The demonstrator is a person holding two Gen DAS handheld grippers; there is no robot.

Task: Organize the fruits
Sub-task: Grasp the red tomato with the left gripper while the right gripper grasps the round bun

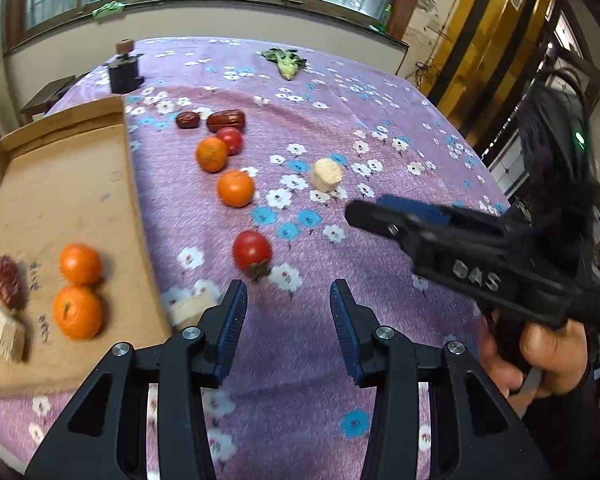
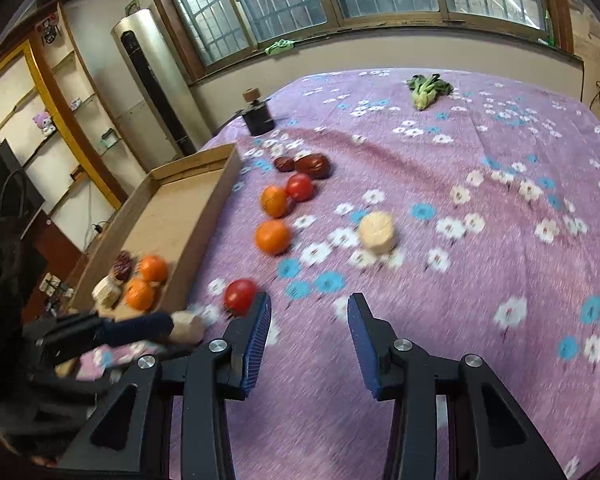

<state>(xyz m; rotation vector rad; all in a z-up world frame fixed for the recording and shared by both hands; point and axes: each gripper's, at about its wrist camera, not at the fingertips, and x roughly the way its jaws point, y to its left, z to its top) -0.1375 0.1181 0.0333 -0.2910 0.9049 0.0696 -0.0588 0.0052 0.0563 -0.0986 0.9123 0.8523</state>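
Observation:
My left gripper (image 1: 288, 312) is open over the flowered purple cloth, nothing between its fingers. A red tomato (image 1: 252, 252) lies just ahead of it. A pale block (image 1: 190, 310) lies outside its left finger, against the cardboard tray (image 1: 130, 184). The tray holds two oranges (image 1: 80, 264), a red date (image 1: 8, 282) and another pale block (image 1: 6, 334). Farther out on the cloth are two oranges (image 1: 236, 188), a second tomato (image 1: 230, 140), two dates (image 1: 226, 119) and a round pale cake (image 1: 326, 175). My right gripper (image 2: 308, 320) is open and empty, with the near tomato (image 2: 240, 296) just left of it.
A black grinder with a wooden knob (image 1: 124, 74) and a green leafy vegetable (image 1: 286, 62) sit at the far end of the table. A hand (image 1: 540, 360) holds the right gripper's handle. Shelves and a tall appliance (image 2: 152, 80) stand past the table's left side.

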